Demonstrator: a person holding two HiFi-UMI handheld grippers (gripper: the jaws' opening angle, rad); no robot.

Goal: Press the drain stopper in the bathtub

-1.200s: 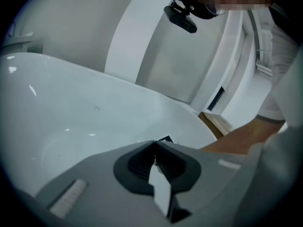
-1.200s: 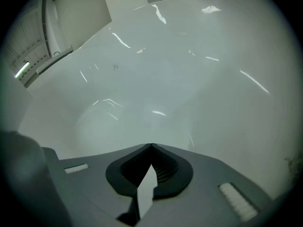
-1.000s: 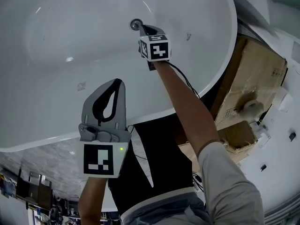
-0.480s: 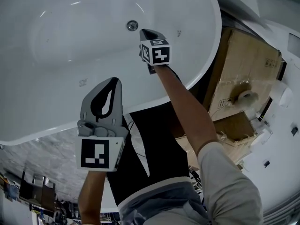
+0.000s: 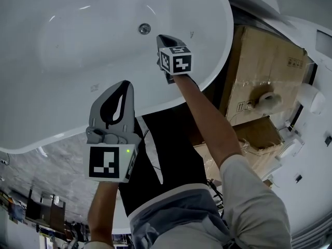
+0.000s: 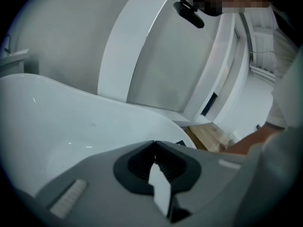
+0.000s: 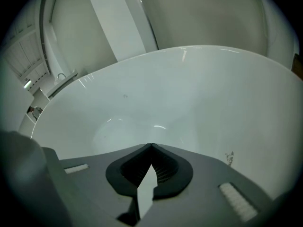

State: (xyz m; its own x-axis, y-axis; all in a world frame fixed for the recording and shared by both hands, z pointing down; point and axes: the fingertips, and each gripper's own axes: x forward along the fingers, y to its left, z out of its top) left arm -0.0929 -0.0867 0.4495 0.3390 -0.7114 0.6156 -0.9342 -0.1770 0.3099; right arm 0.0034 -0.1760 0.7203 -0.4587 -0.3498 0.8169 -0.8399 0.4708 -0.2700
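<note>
Head view: my right tongs [image 5: 161,37], pressed together and carrying nothing, hang over the floor of the bathtub [image 5: 222,61]. The drain stopper [image 5: 144,28] lies just beyond the tip and slightly to its left, close but not touching. It is too small here to tell whether it sits up or down, so I judge the press unconfirmed, with contact on the stopper the one step left to make or check. My left tongs [image 5: 126,83], also closed and empty, idle at the tub's near rim, well back from the stopper. Nothing lies between my right tip and the stopper. Outside the tub, to the right of my right tongs, stands a cardboard box [image 5: 262,56] with a roll of tape [image 5: 267,100] on it. Left gripper view: the jaws meet at the tip with nothing between them, and the tub's white wall [image 6: 61,122] curves ahead of them. Right gripper view: the jaws are shut on nothing, only the bare basin [image 7: 170,103] lies ahead, and the stopper is out of frame.
</note>
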